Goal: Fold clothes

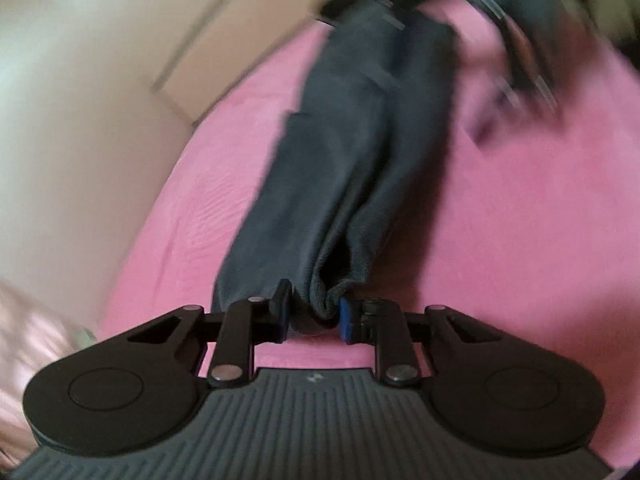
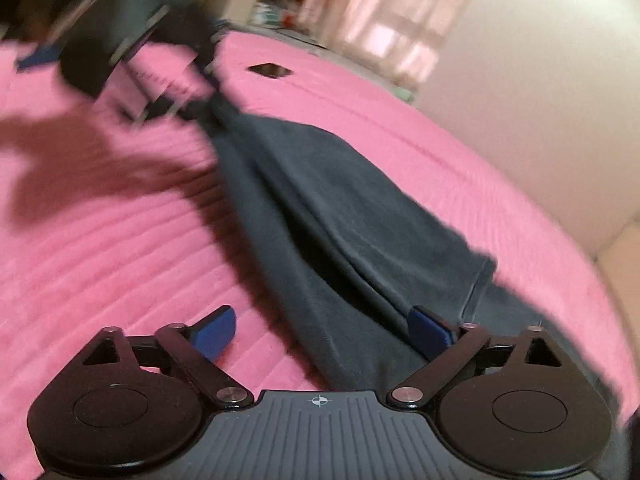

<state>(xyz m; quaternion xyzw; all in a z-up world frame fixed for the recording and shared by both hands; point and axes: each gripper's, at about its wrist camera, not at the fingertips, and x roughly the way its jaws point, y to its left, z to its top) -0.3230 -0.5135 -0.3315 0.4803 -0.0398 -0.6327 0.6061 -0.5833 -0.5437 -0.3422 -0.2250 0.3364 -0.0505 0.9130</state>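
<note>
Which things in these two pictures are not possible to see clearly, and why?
- Left wrist view: the far end of the dark garment and the other gripper there are smeared by motion blur.
- Right wrist view: the shelf items in the background are blurred; the small dark thing on the pink bed cover is too small to identify.
- Right wrist view: the garment's near edge is hidden behind the right gripper.

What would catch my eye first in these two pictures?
A long dark grey fleece garment stretches across a bright pink quilted bedspread that fills both views. The left tongs pinch one bunched end of it between blue pads, while the right tongs stand wide open over the cloth. A small dark flat object lies further back on the bed.
</note>
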